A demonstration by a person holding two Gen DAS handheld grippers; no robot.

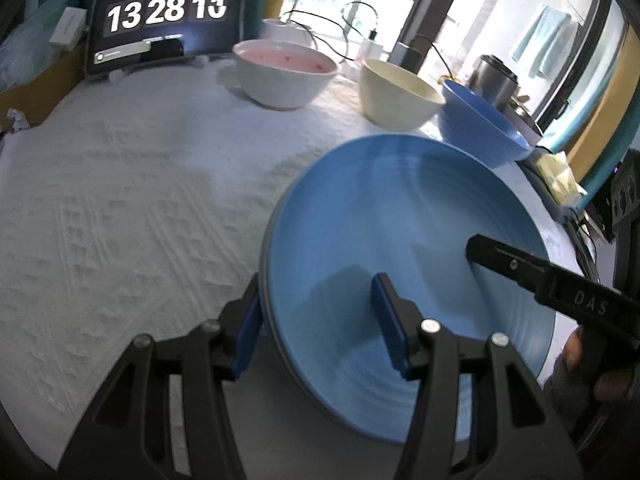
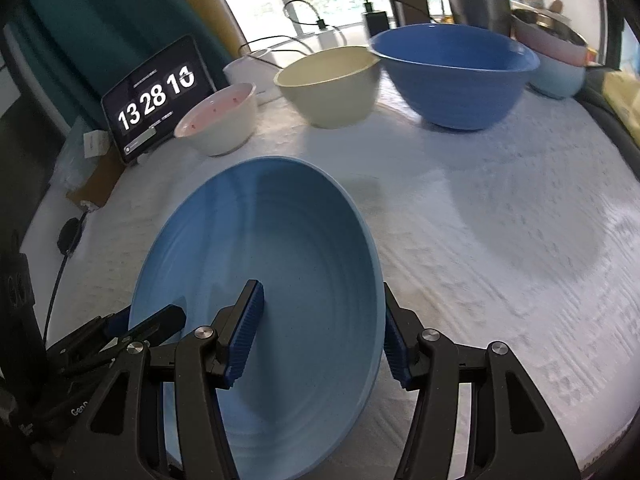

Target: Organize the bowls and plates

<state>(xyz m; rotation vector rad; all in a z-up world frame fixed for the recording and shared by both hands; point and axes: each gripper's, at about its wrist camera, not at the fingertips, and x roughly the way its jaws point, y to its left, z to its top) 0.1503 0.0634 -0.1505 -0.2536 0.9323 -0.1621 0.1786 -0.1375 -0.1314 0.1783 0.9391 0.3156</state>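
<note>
The wide light-blue ribbed plate (image 2: 280, 280) hangs tilted over the near white cloth (image 2: 500, 240), left gripper (image 1: 316, 320) and right gripper (image 2: 320, 332) each pinching an opposite rim; uneven pull could slip it; bowls stand far.

Each tool has matte black angular fingers with cut-out slots, ribbed blue pads at the tips and round silver screws at the pivots: left tool (image 1: 320, 316), right tool (image 2: 324, 332). White letters "DAS" mark the right tool's side.
</note>
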